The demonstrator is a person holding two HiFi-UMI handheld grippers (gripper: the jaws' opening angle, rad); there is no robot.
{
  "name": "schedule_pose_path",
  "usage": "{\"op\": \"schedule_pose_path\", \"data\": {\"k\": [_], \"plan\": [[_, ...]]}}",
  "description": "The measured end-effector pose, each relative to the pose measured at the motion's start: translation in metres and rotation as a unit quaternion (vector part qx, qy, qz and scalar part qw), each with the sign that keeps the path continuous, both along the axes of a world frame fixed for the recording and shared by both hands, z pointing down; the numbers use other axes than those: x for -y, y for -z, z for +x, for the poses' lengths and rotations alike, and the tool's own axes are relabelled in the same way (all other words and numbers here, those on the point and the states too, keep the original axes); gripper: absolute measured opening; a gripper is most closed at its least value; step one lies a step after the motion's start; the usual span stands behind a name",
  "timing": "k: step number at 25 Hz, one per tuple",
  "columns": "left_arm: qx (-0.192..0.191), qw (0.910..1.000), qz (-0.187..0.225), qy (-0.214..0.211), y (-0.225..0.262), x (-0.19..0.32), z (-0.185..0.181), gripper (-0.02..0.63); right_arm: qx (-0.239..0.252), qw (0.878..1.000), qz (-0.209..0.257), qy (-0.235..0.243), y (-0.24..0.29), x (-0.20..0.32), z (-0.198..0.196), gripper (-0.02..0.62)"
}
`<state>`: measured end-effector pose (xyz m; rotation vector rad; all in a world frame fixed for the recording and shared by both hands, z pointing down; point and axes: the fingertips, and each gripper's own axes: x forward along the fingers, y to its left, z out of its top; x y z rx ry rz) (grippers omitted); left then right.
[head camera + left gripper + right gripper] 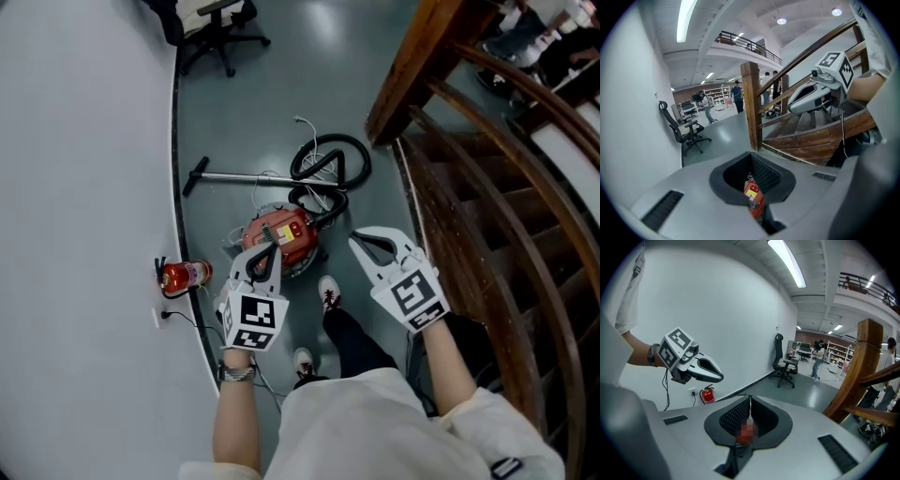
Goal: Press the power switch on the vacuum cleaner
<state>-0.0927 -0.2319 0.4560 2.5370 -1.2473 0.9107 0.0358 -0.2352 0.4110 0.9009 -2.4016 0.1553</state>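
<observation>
Head view looks steeply down on my two grippers, which are held side by side above the floor. Nearest to the camera are the person's forearms and the marker cubes. The left gripper (267, 251) has its jaws pressed together with nothing clamped in them. The right gripper (361, 242) also has its jaws closed on nothing; in the right gripper view the two pads meet along one thin line. Below the grippers, a pair of shoes (328, 292) stands on the grey floor (375, 187).

Just beyond the left gripper's tip lies the vacuum cleaner (291, 232), a round red canister on the floor. In this view the closed tip overlaps the canister's near left edge, while the right gripper is beside it, to its right. In the left gripper view the red body shows low through the small opening behind the closed jaws, so this gripper points down at it but is apart from it. I cannot pick out the power switch in any view.

Left of the canister, a red fire extinguisher (185, 275) stands against the white wall (84, 187). Farther on, the black hose (330, 161) is coiled, and the metal wand (244, 176) lies flat toward the wall. A wooden staircase (487, 187) rises at the right, and an office chair (220, 28) stands farthest away.
</observation>
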Motion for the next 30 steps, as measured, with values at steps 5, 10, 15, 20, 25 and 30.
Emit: {"op": "schedule_pose_path", "data": {"k": [5, 10, 15, 20, 25, 30], "plan": [[-0.012, 0.9999, -0.009, -0.006, -0.017, 0.006, 0.005, -0.002, -0.003, 1.0, -0.017, -0.001, -0.021, 0.006, 0.0, 0.031], [-0.012, 0.9998, -0.017, -0.002, -0.035, 0.013, 0.008, -0.002, 0.006, 0.999, -0.033, -0.002, -0.04, 0.01, -0.004, 0.03], [0.008, 0.9994, -0.032, -0.004, -0.057, 0.02, 0.008, -0.002, 0.007, 0.999, -0.047, 0.001, -0.063, 0.018, -0.005, 0.029], [0.011, 0.9991, -0.041, -0.002, -0.075, 0.024, 0.012, -0.002, 0.005, 0.998, -0.059, 0.005, -0.084, 0.025, -0.004, 0.029], [-0.019, 0.9994, -0.031, 0.0, -0.084, 0.033, 0.015, -0.002, 0.001, 0.998, -0.07, 0.009, -0.103, 0.032, -0.007, 0.029], [-0.017, 0.999, -0.042, 0.0, -0.097, 0.037, 0.019, -0.002, 0.01, 0.997, -0.075, 0.005, -0.111, 0.04, -0.006, 0.029]]}}
